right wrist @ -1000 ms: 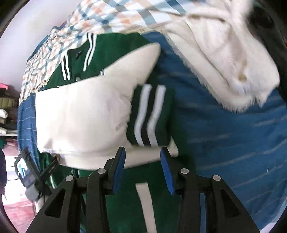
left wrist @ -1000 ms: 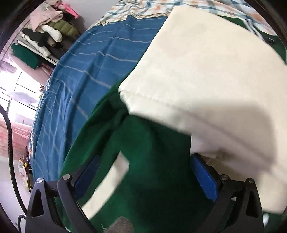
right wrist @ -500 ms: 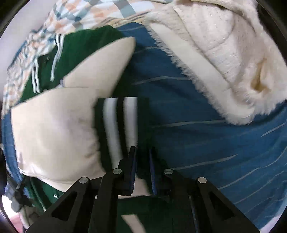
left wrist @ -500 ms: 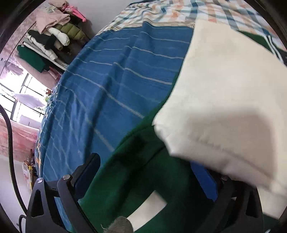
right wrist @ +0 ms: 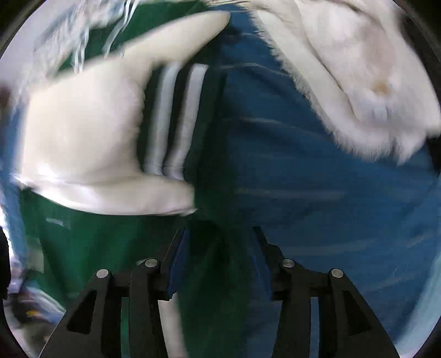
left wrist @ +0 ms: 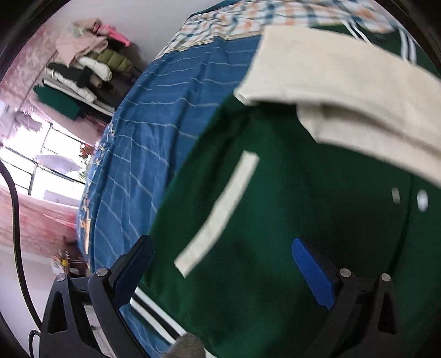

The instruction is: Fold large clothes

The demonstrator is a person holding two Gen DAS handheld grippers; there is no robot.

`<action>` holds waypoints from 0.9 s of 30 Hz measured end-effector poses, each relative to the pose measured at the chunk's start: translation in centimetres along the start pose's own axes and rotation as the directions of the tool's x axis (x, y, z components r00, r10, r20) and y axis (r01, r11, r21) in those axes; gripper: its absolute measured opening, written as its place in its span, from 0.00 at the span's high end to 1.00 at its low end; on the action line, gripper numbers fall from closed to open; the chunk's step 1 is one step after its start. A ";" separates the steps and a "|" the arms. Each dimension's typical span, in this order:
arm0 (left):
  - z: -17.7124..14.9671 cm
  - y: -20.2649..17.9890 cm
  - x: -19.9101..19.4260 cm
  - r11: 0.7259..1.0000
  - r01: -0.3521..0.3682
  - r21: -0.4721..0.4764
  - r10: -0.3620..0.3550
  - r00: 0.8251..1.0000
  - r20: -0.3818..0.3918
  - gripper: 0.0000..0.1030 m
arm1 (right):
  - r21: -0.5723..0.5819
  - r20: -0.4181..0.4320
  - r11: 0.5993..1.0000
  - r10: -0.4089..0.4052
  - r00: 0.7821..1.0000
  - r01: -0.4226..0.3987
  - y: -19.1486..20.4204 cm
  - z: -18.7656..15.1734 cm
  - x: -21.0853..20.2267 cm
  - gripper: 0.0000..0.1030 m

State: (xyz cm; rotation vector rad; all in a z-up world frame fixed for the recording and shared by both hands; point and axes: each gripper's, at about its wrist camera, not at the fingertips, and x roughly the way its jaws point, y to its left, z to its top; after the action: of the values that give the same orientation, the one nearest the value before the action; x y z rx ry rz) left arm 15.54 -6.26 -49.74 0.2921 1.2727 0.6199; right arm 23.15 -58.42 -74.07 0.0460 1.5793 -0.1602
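A green varsity jacket (left wrist: 289, 220) with cream sleeves (left wrist: 344, 91) lies on a blue striped bed cover (left wrist: 154, 132). My left gripper (left wrist: 220, 256) is open, its fingers spread over the jacket's green body near the left hem and a cream pocket stripe (left wrist: 220, 212). In the blurred right wrist view the cream sleeve (right wrist: 82, 132) with its striped cuff (right wrist: 173, 118) lies folded across the green body (right wrist: 96, 247). My right gripper (right wrist: 217, 242) is open at the jacket's right edge, green fabric between its fingers.
A fluffy white garment (right wrist: 358, 68) lies on the bed cover (right wrist: 303, 192) at the right. A plaid sheet (left wrist: 248, 19) covers the far end. A rack of stacked clothes (left wrist: 88, 68) stands beyond the bed's left side, by a bright window (left wrist: 33, 165).
My right gripper was nearly shut on the jacket's edge half a second ago and has opened. My left gripper stayed open and drew back, showing more of the green body and pocket stripe.
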 end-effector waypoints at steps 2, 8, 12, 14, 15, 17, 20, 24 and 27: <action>-1.1 -1.2 0.2 0.999 -0.037 0.021 0.038 0.999 -0.021 0.00 | 0.111 -0.057 0.992 0.070 0.996 -0.063 -2.1 0.2 2.5 0.66; -4.7 -0.3 -3.4 0.993 -0.112 -0.047 0.108 0.991 -0.074 0.00 | 0.037 -0.075 0.973 0.229 0.971 -0.227 -3.2 -1.7 -1.0 0.41; -9.7 -1.6 -7.9 0.988 -0.155 0.003 0.155 0.982 -0.110 0.00 | -0.033 -0.087 0.960 0.275 0.957 -0.279 -5.2 -5.0 -2.4 0.35; -11.7 -3.5 -10.2 0.985 -0.163 0.049 0.168 0.980 -0.111 0.00 | -0.049 -0.105 0.960 0.271 0.957 -0.277 -6.7 -6.9 -2.6 0.35; -12.7 -5.3 -11.7 0.984 -0.160 0.078 0.168 0.980 -0.110 0.00 | -0.058 -0.112 0.961 0.264 0.958 -0.272 -7.4 -7.9 -2.6 0.35; -14.5 -9.1 -14.8 0.977 -0.159 0.142 0.171 0.982 -0.076 0.00 | -0.074 -0.126 0.964 0.244 0.961 -0.255 -9.1 -10.1 -2.8 0.35; -16.5 -14.6 -18.6 0.964 -0.136 0.228 0.143 0.990 -0.012 0.00 | -0.083 -0.142 0.972 0.208 0.968 -0.221 -11.4 -12.1 -2.6 0.35; -18.7 -23.1 -21.8 0.933 -0.086 0.349 0.069 0.996 0.060 0.00 | -0.030 -0.161 0.982 0.178 0.971 -0.185 -15.3 -13.7 -2.0 0.35; -19.2 -27.6 -19.9 0.896 -0.155 0.416 0.133 0.988 0.081 0.00 | 0.017 -0.159 0.986 0.168 0.973 -0.168 -17.7 -13.8 -1.7 0.35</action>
State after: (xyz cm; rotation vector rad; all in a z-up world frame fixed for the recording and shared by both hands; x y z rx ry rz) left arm 1.54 -42.46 -54.00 0.7632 1.3368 0.4523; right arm 7.21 -74.03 -70.96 0.1988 1.7272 -0.0265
